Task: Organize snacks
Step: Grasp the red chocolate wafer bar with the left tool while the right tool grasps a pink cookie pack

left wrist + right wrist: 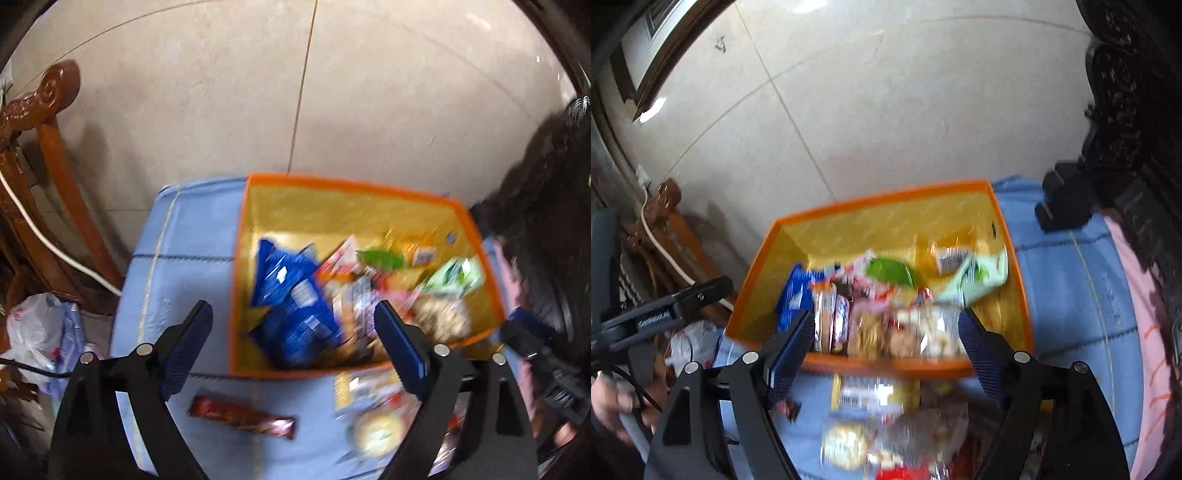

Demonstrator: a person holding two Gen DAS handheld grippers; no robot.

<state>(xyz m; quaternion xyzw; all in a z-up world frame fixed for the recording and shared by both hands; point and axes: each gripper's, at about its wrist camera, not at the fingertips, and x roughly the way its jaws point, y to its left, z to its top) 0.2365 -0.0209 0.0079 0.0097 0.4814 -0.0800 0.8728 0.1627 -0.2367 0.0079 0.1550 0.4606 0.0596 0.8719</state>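
An orange-rimmed yellow box [332, 182] [879, 199] sits on a blue quilted cloth [184, 240] [1071, 295]. Inside lie blue packets [291, 295] [792, 295], a green packet [380, 258] [890, 271], a clear bag of biscuits [443, 317] [923, 332] and other wrappers. My left gripper [291, 314] hangs open over the box's near left part with nothing between its fingers. My right gripper [886, 317] is open over the box's near rim, also empty. On the cloth in front lie a red-brown bar [240, 421], a yellow packet [369, 387] [871, 395] and a round-biscuit pack [376, 432] [846, 446].
A carved wooden chair [55, 147] with a white cable [44, 240] stands left of the cloth, above a white plastic bag [33, 328] on the pale tiled floor [369, 92]. A black object [1063, 206] rests on the cloth's far right, beside pink fabric [1145, 332] and dark carved furniture [1126, 92].
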